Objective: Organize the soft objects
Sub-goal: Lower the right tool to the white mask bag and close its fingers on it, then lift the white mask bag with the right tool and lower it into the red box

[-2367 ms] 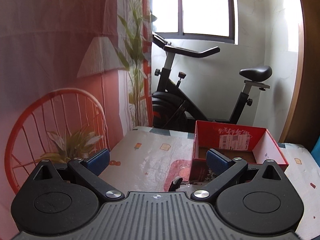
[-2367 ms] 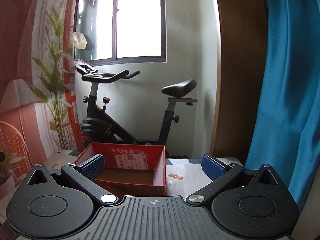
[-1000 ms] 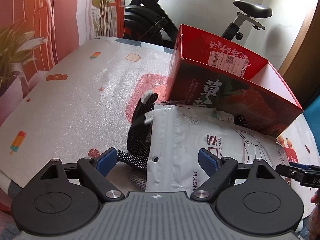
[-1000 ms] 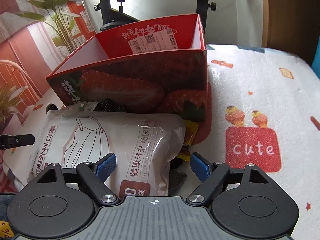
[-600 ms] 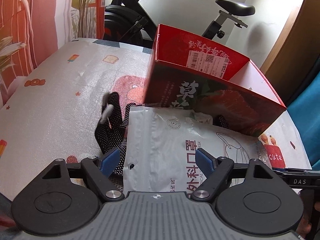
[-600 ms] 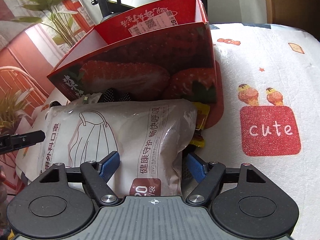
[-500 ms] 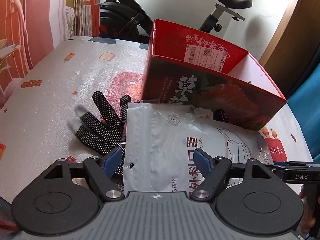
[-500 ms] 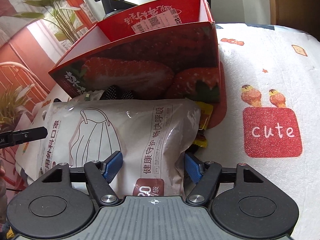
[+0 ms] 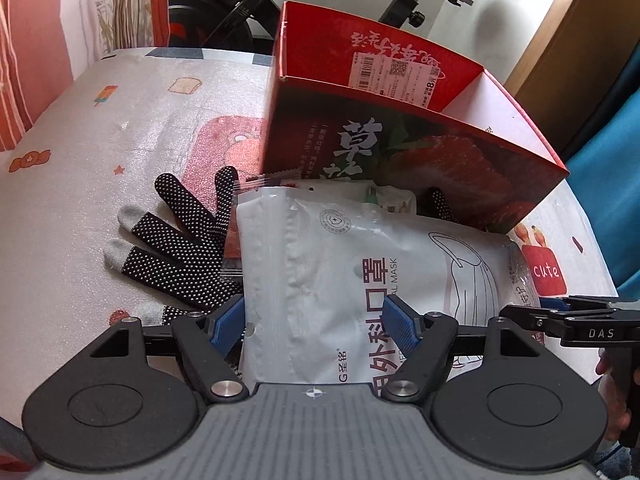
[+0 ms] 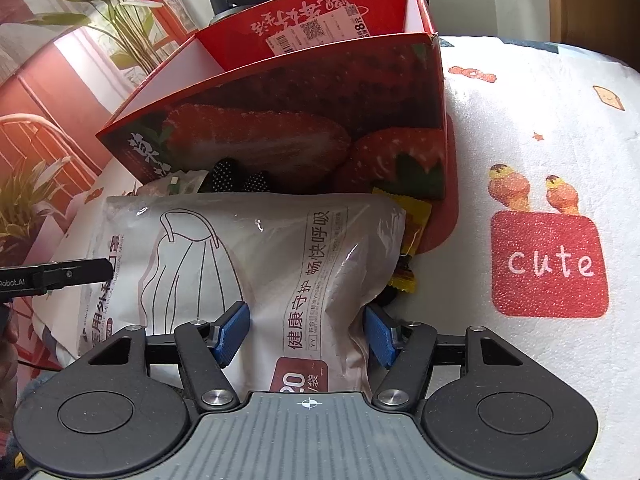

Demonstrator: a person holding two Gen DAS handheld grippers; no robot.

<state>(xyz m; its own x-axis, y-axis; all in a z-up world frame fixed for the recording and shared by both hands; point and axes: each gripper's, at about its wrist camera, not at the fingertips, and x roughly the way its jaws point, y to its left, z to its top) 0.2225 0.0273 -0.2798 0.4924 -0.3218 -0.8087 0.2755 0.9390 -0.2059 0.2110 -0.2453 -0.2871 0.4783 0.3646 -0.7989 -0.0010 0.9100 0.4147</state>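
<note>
A white pack of face masks (image 9: 340, 264) lies on the table in front of the red strawberry box (image 9: 400, 152). My left gripper (image 9: 314, 322) holds its left end, one pad at the pack's edge and the other on its face. My right gripper (image 10: 304, 334) is closing on the pack's (image 10: 240, 248) right end, which bunches between the pads. A black dotted glove (image 9: 176, 240) lies spread to the left, partly under the pack. Another glove's fingertips (image 10: 240, 178) peek out between pack and box (image 10: 304, 92).
Yellow wrappers (image 10: 412, 224) lie at the pack's right edge and a clear red packet (image 9: 234, 240) at its left. The printed table cover (image 10: 520, 140) stretches to the right. An exercise bike (image 9: 224, 12) stands behind the table, a blue curtain (image 9: 616, 160) to the right.
Both grippers tipped down from the room to the table and came over the mask pack. Their jaws narrowed around it. The glove, lifted a moment ago, now lies flat.
</note>
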